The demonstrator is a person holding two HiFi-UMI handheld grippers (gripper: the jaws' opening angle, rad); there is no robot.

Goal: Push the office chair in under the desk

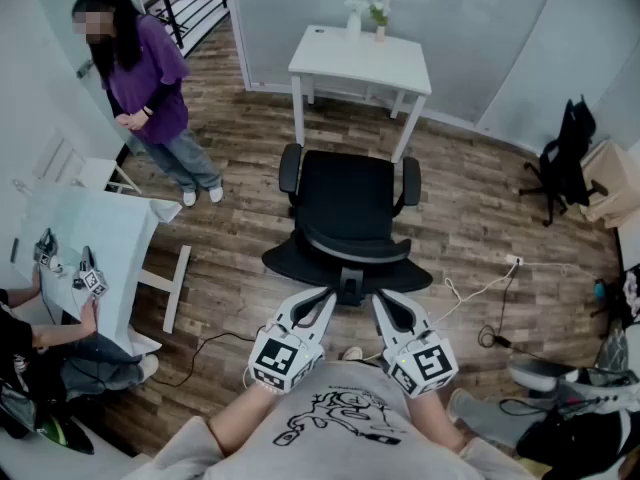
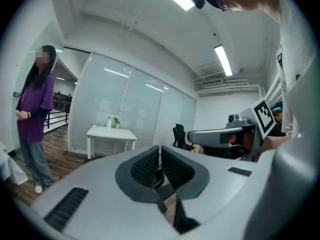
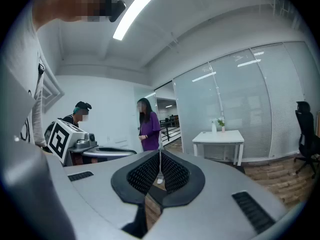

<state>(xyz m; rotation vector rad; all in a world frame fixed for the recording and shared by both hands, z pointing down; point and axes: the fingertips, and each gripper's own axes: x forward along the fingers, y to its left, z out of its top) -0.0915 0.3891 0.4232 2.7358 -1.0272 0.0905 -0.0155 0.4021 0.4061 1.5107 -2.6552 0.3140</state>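
Black office chair (image 1: pixel 348 203) stands short of the white desk (image 1: pixel 360 60), left gripper (image 1: pixel 326 296) and right gripper (image 1: pixel 381 300) closed empty behind its backrest; a straight forward push likely follows.

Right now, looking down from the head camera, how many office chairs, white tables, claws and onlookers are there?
Office chairs: 2 (middle chair, corner chair)
White tables: 2 (far desk, side table)
Claws: 2 (left claw, right claw), both shut
Onlookers: 2 (person in purple, person by the side table)
Total: 8
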